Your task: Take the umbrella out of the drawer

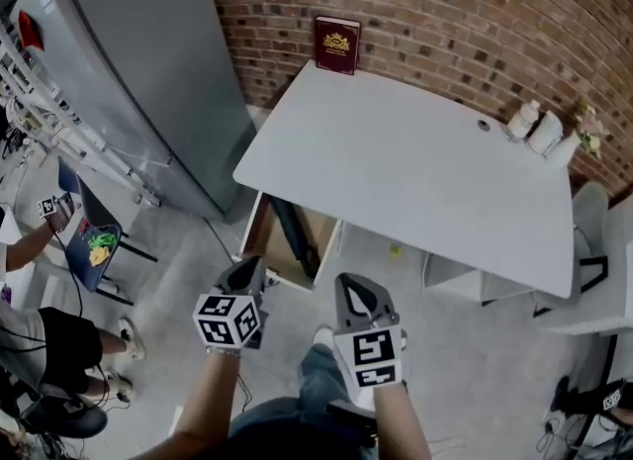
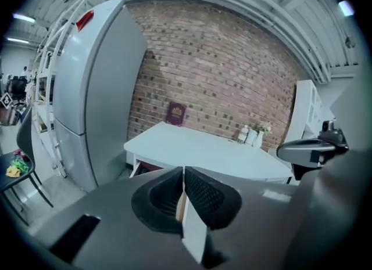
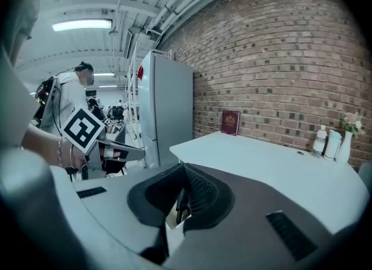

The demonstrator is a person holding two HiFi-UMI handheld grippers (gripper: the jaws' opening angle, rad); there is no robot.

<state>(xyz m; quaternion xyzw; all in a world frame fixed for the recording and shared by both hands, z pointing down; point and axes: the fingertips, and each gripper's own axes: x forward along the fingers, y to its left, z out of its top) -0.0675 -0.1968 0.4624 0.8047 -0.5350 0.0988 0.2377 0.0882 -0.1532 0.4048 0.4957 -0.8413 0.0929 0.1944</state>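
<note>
Head view. The open drawer (image 1: 253, 233) projects from under the 7 o'clock corner of the white counter (image 1: 415, 171). The dark, folded umbrella (image 1: 295, 235) lies inside it, running from 11 to 5 o'clock. The left claw (image 1: 247, 268) (image 2: 183, 173) is pressed together and empty, with the drawer at its 1 o'clock. The right claw (image 1: 352, 282) (image 3: 183, 173) is likewise pressed together and empty, with the drawer at its 11 o'clock. Neither claw touches the umbrella. A red book (image 1: 337, 45) stands against the brick wall at the counter's 11 o'clock edge.
</note>
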